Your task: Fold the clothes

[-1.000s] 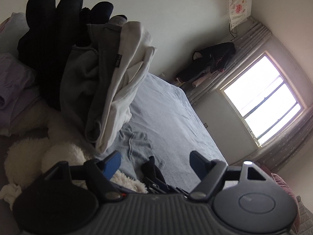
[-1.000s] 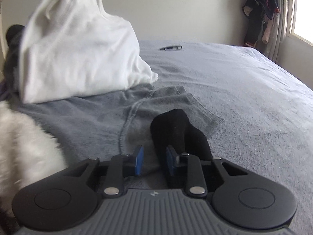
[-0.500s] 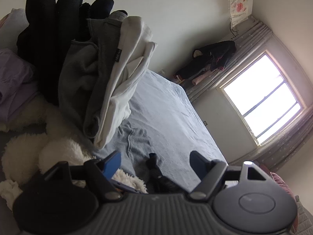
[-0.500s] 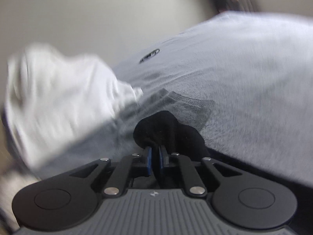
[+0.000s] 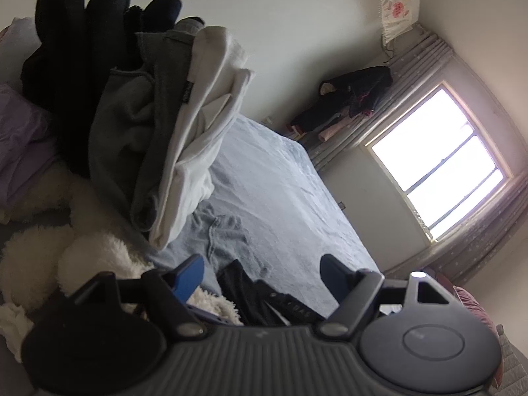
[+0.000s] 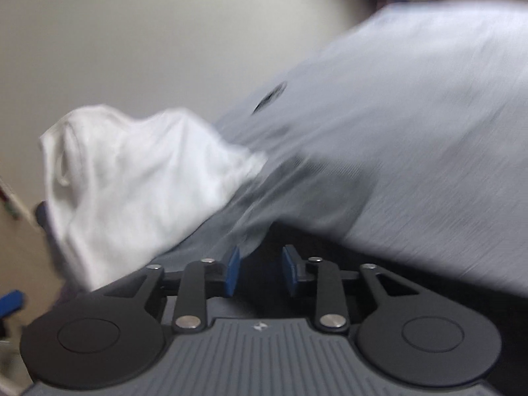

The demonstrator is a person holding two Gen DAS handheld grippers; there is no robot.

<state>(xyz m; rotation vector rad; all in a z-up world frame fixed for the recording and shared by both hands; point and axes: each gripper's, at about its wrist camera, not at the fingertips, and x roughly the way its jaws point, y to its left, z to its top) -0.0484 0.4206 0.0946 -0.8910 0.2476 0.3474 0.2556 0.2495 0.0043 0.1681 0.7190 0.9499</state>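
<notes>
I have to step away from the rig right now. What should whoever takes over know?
Left gripper: open, empty, above the bed.
Right gripper: jaws opening; dark cloth beneath, picture too blurred to tell any contact.
Black garment lies on the grey-blue bedspread, beside a flat grey garment.
Pile of white, grey and black clothes leans at the bed's head.
Done: nothing visibly folded in front. Left: fold the black and grey pieces.

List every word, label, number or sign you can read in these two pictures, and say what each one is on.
No text can be read.
Small dark tag on the grey garment: too small to read.
Wall hanging with pink pattern: too blurred.
Pale marks on the black item between the left gripper's fingers: illegible.
</notes>
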